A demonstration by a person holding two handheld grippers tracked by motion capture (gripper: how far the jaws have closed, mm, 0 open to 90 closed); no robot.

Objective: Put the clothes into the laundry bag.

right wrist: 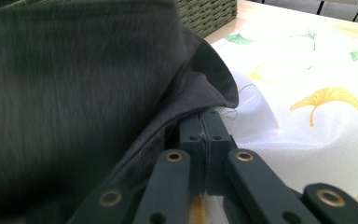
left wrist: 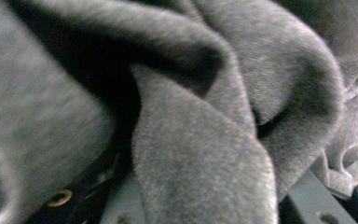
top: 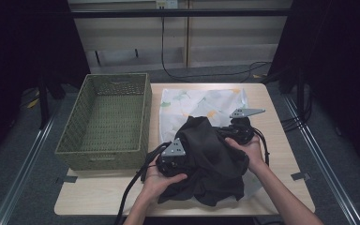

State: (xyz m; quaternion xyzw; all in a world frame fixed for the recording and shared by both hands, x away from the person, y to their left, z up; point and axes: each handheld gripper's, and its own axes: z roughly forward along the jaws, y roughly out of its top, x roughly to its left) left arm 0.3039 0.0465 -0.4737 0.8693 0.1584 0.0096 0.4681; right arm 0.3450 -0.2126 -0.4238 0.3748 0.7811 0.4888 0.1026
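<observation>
High view: a dark garment (top: 206, 159) is seen bunched on the near half of the table (top: 272, 93), partly over a white leaf-printed cloth (top: 201, 101) that is spread flat beneath it. A green woven basket (top: 108, 122) stands just beside the cloth, on the table's left part, open side up; it is judged to be placed there as the likely destination for the garment, though that cannot be confirmed.

The right gripper (top: 238, 127) is held at the garment's far right edge. In the right gripper view its jaws are seen pressed together, with the dark hem (right wrist: 200, 98) pinched between the pads (right wrist: 200, 133), so that one edge of the garment is pinned and kept taut above the cloth (right wrist: 307, 70).

The left gripper (top: 173, 159) is held low at the garment's near left side, with folds draped over its nose. In the left gripper view grey fabric (left wrist: 191, 140) lies thick across the lens and over the jaw links, and the pads are hidden; whether the jaws are closed on a fold or merely buried in it cannot be told.

The two grippers are set at opposite sides of the bundle, presumably so that it can be gathered or lifted as one mass rather than dragged by a single corner.
</observation>
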